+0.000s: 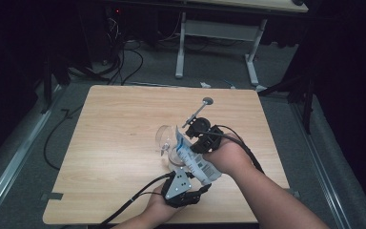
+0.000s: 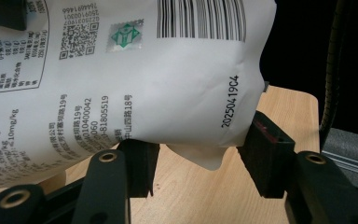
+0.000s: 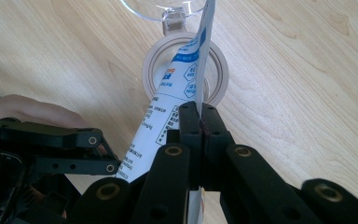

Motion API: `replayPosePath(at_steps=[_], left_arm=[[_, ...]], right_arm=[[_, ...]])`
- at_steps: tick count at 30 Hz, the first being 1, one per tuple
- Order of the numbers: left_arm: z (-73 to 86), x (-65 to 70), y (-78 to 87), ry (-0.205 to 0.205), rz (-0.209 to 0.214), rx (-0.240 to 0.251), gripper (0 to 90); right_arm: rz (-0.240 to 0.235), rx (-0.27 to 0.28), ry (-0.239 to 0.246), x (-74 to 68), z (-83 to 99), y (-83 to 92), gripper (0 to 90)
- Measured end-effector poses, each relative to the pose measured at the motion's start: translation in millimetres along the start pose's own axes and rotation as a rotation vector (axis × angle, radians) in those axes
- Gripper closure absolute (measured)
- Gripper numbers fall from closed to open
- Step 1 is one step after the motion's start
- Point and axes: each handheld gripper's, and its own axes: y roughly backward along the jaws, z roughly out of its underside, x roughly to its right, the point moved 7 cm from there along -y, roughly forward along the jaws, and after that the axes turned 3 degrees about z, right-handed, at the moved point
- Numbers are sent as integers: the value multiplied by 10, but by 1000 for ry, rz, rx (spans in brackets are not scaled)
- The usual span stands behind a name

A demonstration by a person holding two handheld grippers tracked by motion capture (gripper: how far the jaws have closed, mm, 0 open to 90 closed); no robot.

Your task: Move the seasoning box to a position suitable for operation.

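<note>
The left tongs (image 1: 190, 191), at the near edge of the tabletop (image 1: 109, 143), clamp the bottom corner of a white printed pouch (image 1: 195, 160). The pouch slants up over a clear jar (image 1: 164, 140) with its lid open. To the right, the right tongs (image 1: 205, 138) are pinched together on the pouch's upper edge.

The white printed plastic pouch (image 1: 194, 160) lies between the left gripper (image 1: 196, 191) and right gripper (image 1: 196, 141), over the clear lidded glass jar (image 1: 167, 143).
</note>
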Motion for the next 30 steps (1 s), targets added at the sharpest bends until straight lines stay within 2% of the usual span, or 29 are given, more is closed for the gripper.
replayPosePath(at_steps=[30], left_arm=[[-13,-27,-14,6,22,-3,507]], right_arm=[[10,1,-10,32,7,5,900]])
